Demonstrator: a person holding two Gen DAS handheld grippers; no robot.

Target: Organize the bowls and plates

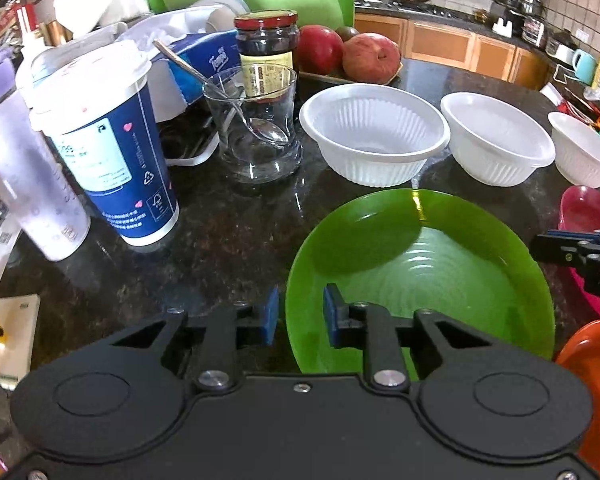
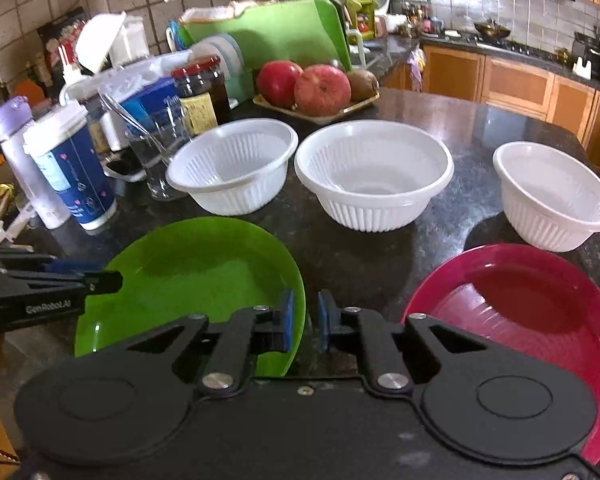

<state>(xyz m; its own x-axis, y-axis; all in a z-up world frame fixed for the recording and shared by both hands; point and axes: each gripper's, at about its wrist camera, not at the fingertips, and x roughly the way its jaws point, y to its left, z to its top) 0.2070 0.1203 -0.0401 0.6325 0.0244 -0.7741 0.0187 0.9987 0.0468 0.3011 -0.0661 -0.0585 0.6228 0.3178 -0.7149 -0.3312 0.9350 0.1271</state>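
Note:
A green plate (image 1: 440, 272) lies on the dark counter; it also shows in the right wrist view (image 2: 196, 280). My left gripper (image 1: 300, 316) is open, its pads astride the plate's left rim. My right gripper (image 2: 304, 322) is open, its pads astride the plate's right rim. A magenta plate (image 2: 540, 312) lies to the right, seen at the edge of the left wrist view (image 1: 584, 216). Three white ribbed bowls (image 2: 236, 164) (image 2: 374, 172) (image 2: 552, 196) stand in a row behind the plates. An orange plate (image 1: 596, 360) shows at the right edge.
A blue paper cup (image 1: 112, 152), a glass with a spoon (image 1: 256, 128), a dark jar (image 1: 266, 48) and a purple bottle (image 1: 24, 168) crowd the left. A tray of apples (image 2: 312, 84) and a green cutting board (image 2: 276, 32) stand behind.

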